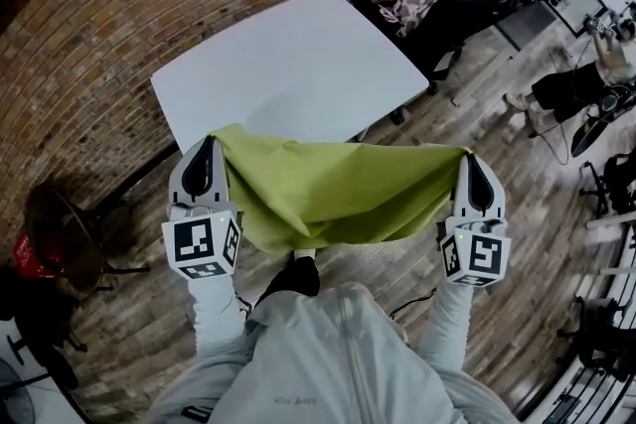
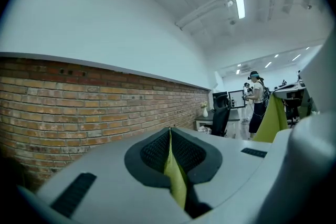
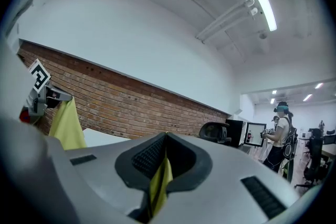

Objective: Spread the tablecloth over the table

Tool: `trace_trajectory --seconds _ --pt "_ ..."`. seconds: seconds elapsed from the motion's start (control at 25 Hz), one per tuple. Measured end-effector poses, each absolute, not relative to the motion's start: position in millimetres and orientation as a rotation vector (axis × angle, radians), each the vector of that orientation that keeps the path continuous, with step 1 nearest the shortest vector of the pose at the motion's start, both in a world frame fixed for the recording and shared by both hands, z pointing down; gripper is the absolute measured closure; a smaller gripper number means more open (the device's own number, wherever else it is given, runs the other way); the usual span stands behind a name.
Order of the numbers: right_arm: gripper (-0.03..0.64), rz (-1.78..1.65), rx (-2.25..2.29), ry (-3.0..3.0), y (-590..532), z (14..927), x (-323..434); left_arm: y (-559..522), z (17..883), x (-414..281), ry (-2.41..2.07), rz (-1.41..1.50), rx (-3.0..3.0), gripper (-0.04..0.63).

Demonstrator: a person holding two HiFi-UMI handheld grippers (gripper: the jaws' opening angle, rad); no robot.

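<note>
A yellow-green tablecloth (image 1: 333,194) hangs stretched between my two grippers, in front of the near edge of the bare white table (image 1: 288,65). My left gripper (image 1: 211,146) is shut on the cloth's left corner; a thin green fold (image 2: 175,176) shows pinched between its jaws. My right gripper (image 1: 469,160) is shut on the right corner, with a strip of cloth (image 3: 158,182) caught in its jaws. The cloth sags in the middle below the table edge. Both grippers point up and away from me.
A brick wall (image 1: 119,5) runs along the far and left sides of the table. Black office chairs (image 1: 447,10) stand to the table's right, a dark round stool (image 1: 65,233) at its left. A person (image 2: 256,107) stands farther off in the room.
</note>
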State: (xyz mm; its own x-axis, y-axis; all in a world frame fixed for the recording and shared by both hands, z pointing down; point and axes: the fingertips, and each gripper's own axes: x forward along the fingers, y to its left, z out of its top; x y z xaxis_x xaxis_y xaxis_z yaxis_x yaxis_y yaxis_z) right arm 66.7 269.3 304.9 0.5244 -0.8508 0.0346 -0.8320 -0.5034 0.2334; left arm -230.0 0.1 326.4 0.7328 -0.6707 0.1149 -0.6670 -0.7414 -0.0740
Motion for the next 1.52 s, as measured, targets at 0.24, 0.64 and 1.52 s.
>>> trace_trajectory --seconds 0.24,0.64,1.52 --pt "0.594 -0.140 2.561 -1.376 238.8 303.0 93.5 -38.0 331.3 -216.4 1.133 -0.200 -2.901 0.568" --pt "0.594 -0.171 2.544 -1.347 193.2 297.1 137.2 -82.7 340.7 -210.6 1.224 -0.207 -2.884 0.568" --pt "0.594 -0.119 2.211 -1.762 -110.9 326.0 332.7 -223.5 352.6 -180.6 2.008 -0.351 -2.456 0.568"
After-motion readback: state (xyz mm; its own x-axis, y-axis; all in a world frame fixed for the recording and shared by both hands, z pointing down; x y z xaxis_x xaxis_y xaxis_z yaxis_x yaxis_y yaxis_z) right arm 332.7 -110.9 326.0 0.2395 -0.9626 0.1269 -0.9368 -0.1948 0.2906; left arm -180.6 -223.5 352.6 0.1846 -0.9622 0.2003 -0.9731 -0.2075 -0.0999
